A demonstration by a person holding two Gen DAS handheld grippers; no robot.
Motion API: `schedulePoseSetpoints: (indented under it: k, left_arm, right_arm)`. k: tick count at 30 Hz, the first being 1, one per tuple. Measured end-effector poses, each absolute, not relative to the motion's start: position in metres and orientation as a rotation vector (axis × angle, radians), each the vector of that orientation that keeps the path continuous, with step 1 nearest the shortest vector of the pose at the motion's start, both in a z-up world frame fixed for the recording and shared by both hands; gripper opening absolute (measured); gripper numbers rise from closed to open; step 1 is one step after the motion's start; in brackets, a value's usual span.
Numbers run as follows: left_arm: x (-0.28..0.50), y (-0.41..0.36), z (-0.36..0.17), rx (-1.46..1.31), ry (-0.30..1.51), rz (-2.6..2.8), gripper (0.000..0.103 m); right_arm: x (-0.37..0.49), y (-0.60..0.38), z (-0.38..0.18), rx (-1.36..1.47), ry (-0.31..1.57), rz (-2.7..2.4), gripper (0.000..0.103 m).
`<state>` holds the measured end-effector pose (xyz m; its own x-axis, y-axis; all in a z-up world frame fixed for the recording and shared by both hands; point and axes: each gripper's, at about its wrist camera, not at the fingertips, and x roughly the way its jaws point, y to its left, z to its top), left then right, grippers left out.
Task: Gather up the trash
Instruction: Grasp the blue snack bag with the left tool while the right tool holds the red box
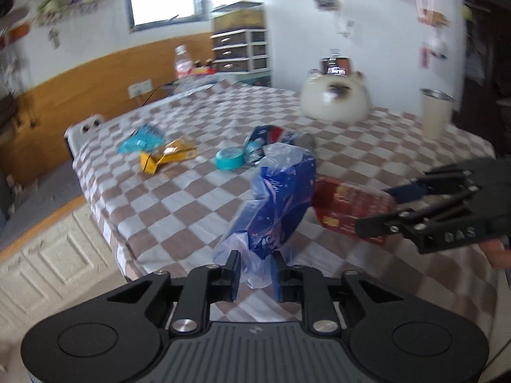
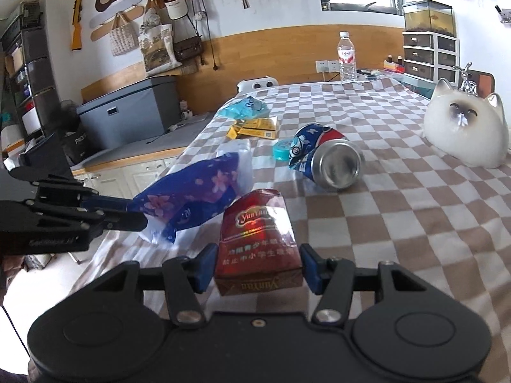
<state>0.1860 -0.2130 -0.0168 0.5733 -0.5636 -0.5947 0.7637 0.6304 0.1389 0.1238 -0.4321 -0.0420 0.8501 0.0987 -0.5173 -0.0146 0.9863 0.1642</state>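
My left gripper (image 1: 255,274) is shut on a blue flower-print plastic wrapper (image 1: 281,198) and holds it above the checkered table; it also shows in the right wrist view (image 2: 191,198). My right gripper (image 2: 258,266) is shut on a red cigarette pack (image 2: 258,239), seen from the side in the left wrist view (image 1: 351,206). On the table lie a crushed blue soda can (image 2: 325,158), a teal round lid (image 2: 281,150), a yellow carton (image 2: 255,127) and a light blue wrapper (image 2: 246,108).
A white cat-shaped ornament (image 2: 466,131) stands at the right of the checkered table (image 2: 415,217). A metal-rimmed cup (image 1: 434,115) stands beyond it. A water bottle (image 2: 347,57) stands at the far edge. The floor and a grey chest (image 2: 127,111) lie left.
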Motion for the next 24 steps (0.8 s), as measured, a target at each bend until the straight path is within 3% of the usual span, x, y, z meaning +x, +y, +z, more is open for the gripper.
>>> schedulePoseSetpoints:
  k: [1, 3, 9, 19, 22, 24]
  left_arm:
    - [0.182, -0.214, -0.014, 0.421, 0.529, -0.811, 0.03]
    - [0.18, -0.215, -0.009, 0.436, 0.509, -0.807, 0.056]
    - [0.202, -0.229, -0.007, 0.481, 0.491, -0.818, 0.074]
    - [0.255, -0.243, -0.03, 0.465, 0.56, -0.812, 0.074]
    - [0.253, -0.247, -0.036, 0.478, 0.578, -0.826, 0.073]
    - [0.252, -0.248, -0.036, 0.474, 0.586, -0.842, 0.059]
  right_arm:
    - [0.12, -0.431, -0.041, 0.154, 0.55, 0.061, 0.056]
    - [0.115, -0.431, -0.041, 0.156, 0.545, 0.062, 0.056]
    - [0.11, -0.432, -0.046, 0.166, 0.558, 0.064, 0.056]
    - [0.11, -0.429, -0.055, 0.125, 0.61, 0.051, 0.058]
    - [0.118, -0.428, -0.056, 0.102, 0.622, 0.043, 0.064]
    - [0.124, -0.425, -0.057, 0.082, 0.631, 0.036, 0.066]
